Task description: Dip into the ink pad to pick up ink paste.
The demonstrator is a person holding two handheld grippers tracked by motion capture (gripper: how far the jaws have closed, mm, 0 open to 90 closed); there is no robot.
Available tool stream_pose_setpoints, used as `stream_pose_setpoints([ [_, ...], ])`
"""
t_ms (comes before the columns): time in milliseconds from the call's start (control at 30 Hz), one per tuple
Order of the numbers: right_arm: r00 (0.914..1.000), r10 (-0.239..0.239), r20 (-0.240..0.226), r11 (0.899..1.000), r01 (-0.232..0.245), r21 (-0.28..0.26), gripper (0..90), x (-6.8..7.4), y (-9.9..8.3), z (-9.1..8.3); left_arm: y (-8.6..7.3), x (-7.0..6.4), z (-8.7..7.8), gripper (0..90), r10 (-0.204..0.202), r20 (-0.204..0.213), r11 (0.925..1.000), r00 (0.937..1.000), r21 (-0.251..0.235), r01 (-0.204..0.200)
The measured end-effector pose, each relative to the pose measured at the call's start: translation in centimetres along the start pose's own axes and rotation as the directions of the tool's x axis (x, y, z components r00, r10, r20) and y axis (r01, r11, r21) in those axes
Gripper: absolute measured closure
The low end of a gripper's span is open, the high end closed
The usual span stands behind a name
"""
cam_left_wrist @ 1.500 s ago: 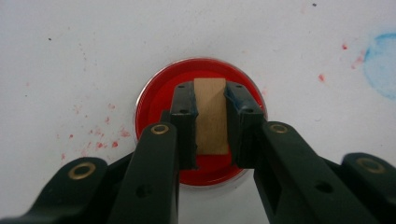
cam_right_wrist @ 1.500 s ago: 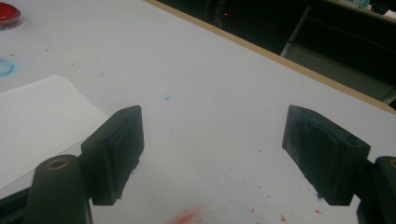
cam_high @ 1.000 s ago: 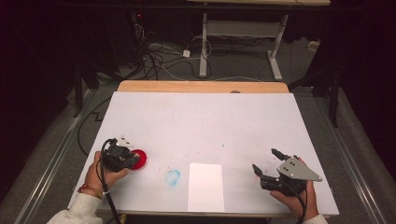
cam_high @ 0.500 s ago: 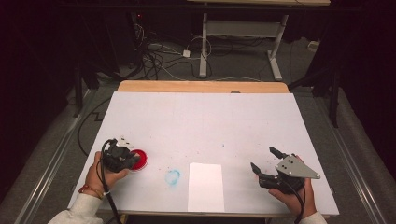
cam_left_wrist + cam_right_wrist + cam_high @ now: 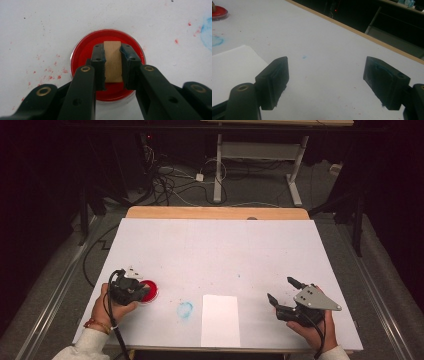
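Nearest, at the table's (image 5: 215,240) front edge, a white sheet of paper (image 5: 220,320) lying flat between the two hands. To its right, right gripper (image 5: 284,291) held low in a hand, jaws spread wide with nothing between them; in the right gripper view both black pads (image 5: 274,81) hovering apart over bare white surface, blue smears on the far pad. Just left of the paper, a round blue paint smudge (image 5: 184,309) on the tabletop. Further left, left gripper (image 5: 142,290) clamped tight on a small wooden block (image 5: 113,61), pinched upright between the pads directly over a red paint dish (image 5: 85,51); whether the block's end touches the paint, impossible to tell. Red specks scattered around the dish. Beyond, open white tabletop, then a wooden strip (image 5: 215,213) along the far edge
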State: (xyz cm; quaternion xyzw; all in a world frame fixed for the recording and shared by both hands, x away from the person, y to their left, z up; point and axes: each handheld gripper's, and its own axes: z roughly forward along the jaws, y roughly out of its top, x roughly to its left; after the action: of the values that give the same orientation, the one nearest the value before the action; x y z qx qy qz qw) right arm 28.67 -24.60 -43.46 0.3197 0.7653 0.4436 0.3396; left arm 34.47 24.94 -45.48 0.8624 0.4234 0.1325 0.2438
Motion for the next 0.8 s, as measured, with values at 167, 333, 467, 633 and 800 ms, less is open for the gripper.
stream_pose_setpoints([
  [167,1.0,0.006,0.007,1.0,-0.006,-0.008,21.2,-0.1,0.03,-0.05,-0.01,0.09,0.02,73.7,-0.005,0.006,1.0,1.0,0.0,0.005],
  [333,1.0,0.004,0.007,1.0,-0.004,-0.004,21.2,-0.11,-0.03,-0.08,-0.03,0.11,0.03,73.7,-0.004,0.008,1.0,1.0,-0.001,0.004],
  [467,1.0,0.004,0.007,1.0,-0.004,0.0,21.2,-0.1,-0.07,-0.1,-0.04,0.11,0.04,73.7,-0.004,0.008,1.0,1.0,-0.001,0.004],
  [633,1.0,0.005,0.003,1.0,-0.005,0.001,21.1,-0.14,-0.13,-0.1,-0.09,0.16,0.04,73.6,-0.005,0.011,1.0,0.9999,-0.005,0.005],
  [800,1.0,0.004,0.004,1.0,-0.004,0.006,21.1,-0.1,-0.19,-0.1,-0.19,0.15,0.04,73.6,-0.006,0.01,0.9999,0.9999,-0.013,0.006],
])
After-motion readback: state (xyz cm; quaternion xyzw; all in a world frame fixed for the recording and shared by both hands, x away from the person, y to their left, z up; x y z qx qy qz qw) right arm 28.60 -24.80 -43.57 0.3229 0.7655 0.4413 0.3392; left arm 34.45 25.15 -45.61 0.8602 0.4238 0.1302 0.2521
